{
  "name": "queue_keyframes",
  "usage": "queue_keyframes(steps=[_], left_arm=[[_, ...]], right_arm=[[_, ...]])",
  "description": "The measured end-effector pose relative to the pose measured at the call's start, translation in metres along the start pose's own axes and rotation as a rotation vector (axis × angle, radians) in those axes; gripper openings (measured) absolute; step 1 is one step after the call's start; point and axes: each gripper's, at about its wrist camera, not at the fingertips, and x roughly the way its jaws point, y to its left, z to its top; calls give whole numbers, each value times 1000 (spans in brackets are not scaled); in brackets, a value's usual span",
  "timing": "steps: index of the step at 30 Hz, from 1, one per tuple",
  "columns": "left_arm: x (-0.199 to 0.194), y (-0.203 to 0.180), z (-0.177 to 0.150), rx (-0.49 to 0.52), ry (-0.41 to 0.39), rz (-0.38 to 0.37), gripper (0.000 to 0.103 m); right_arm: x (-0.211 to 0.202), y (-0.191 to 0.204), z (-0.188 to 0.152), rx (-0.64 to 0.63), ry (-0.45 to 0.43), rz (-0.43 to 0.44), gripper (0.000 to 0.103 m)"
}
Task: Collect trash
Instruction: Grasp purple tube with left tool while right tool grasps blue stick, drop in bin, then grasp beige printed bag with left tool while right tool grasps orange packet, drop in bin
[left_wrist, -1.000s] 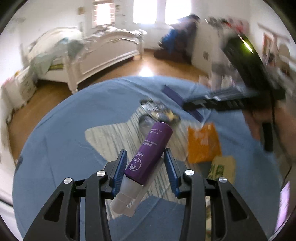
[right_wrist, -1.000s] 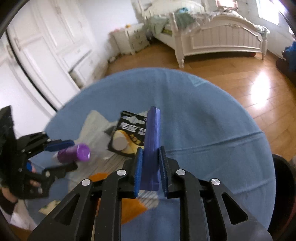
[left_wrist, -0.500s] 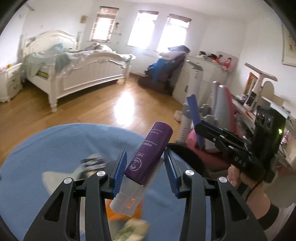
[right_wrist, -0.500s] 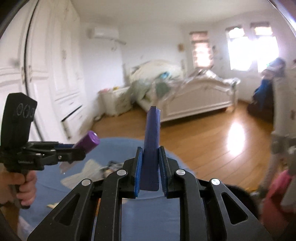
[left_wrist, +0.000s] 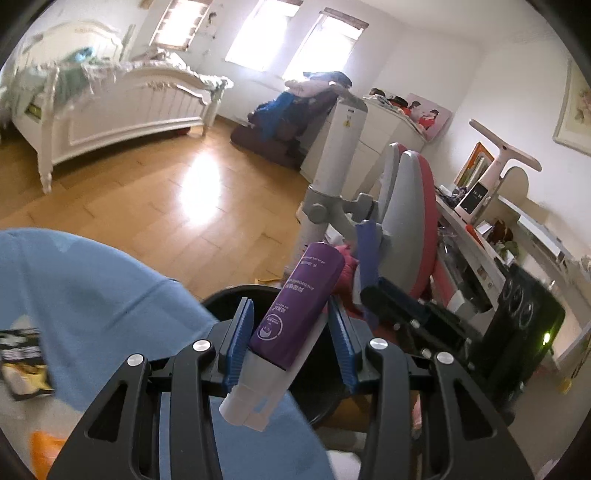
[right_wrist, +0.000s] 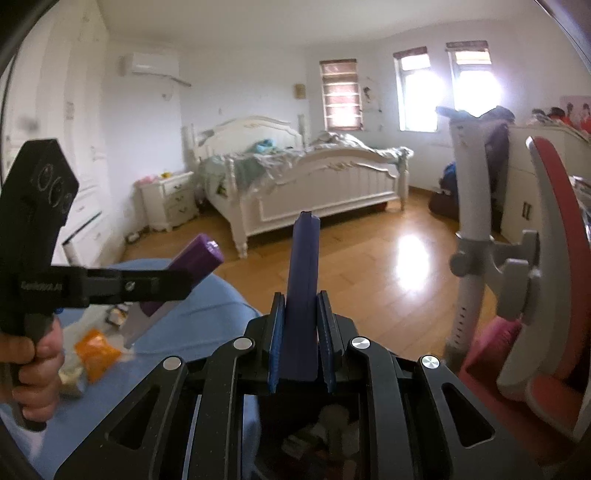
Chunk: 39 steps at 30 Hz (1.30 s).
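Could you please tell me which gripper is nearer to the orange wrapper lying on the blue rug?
Left. The left gripper, holding the purple tube, is raised just above the orange wrapper. The right gripper, clamping a dark blue strip, sits off to the side, past the rug's edge.

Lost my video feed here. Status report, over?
Left gripper shut on purple tube. Right gripper shut on blue strip. Both over black bin. Nothing blocking; wrappers remain on blue rug.

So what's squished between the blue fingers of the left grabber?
A purple tube with a white end sits between the left gripper's blue fingers, poking up over the black bin. The left wrist view shows it best.
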Motion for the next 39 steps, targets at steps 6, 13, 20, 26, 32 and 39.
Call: queue_keyframes(steps=[6,13,20,26,32,39], left_arm=[[28,1,-3,-68,40,-49,42],[46,-4,-2,-83,69,-53,42],[58,-6,1,-86,87,-51,42],[72,-10,7,-95,97,-46,44],[60,-15,13,-76,57,-24,87],[13,-11,5,-49,50,16,87]], right_arm=[[13,-5,-19,29,32,-19,19],[17,-12,-31,52,50,-23,19],[22,-16,-35,64,66,-24,19],[30,-22,-38,67,89,-36,21],[29,-26,-41,77,98,-28,72],[27,2,-33,37,115,28,73]])
